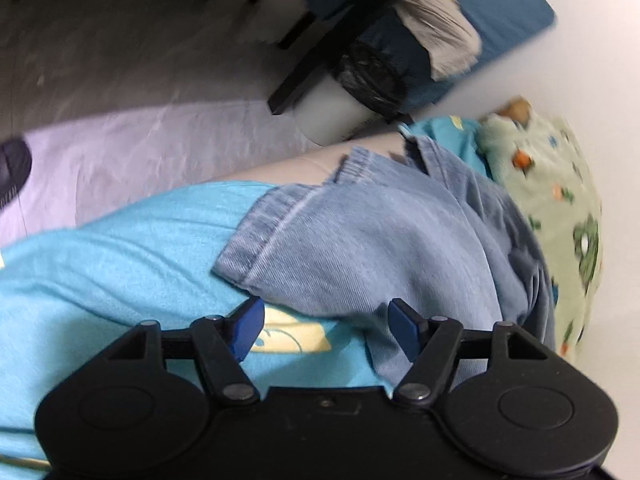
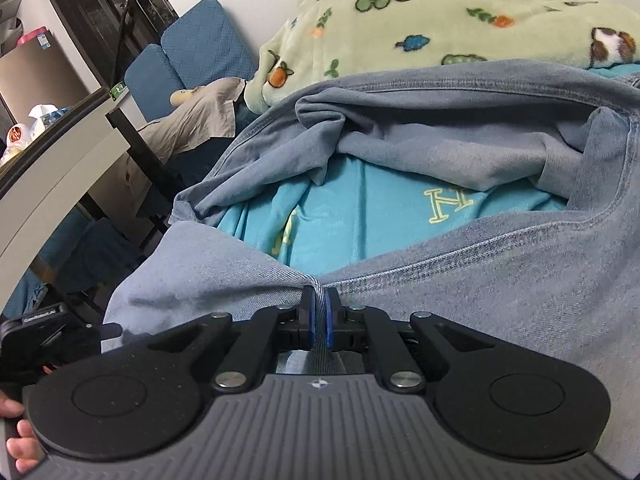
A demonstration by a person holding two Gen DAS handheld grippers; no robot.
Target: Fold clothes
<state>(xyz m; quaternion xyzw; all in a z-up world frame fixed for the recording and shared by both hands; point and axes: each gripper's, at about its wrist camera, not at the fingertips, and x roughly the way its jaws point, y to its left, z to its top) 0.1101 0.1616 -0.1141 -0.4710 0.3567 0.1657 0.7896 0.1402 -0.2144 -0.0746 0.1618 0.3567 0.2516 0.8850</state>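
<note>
A light blue denim garment (image 2: 460,148) lies rumpled over a turquoise sheet (image 2: 360,216) with pale yellow lettering. My right gripper (image 2: 319,312) is shut on a pinched fold of the denim, which runs back between its blue pads. In the left wrist view the same denim garment (image 1: 380,240) shows a hemmed end lying on the turquoise sheet (image 1: 120,260). My left gripper (image 1: 326,330) stands open just above the denim's near edge, with nothing pressed between its blue pads (image 1: 250,326).
A green fleece blanket with cartoon prints (image 2: 440,20) is heaped behind the denim. Blue cushions (image 2: 200,44) and a beige cloth (image 2: 192,120) lie at the back left by a dark-framed table (image 2: 60,152). A hand (image 2: 20,440) shows at lower left.
</note>
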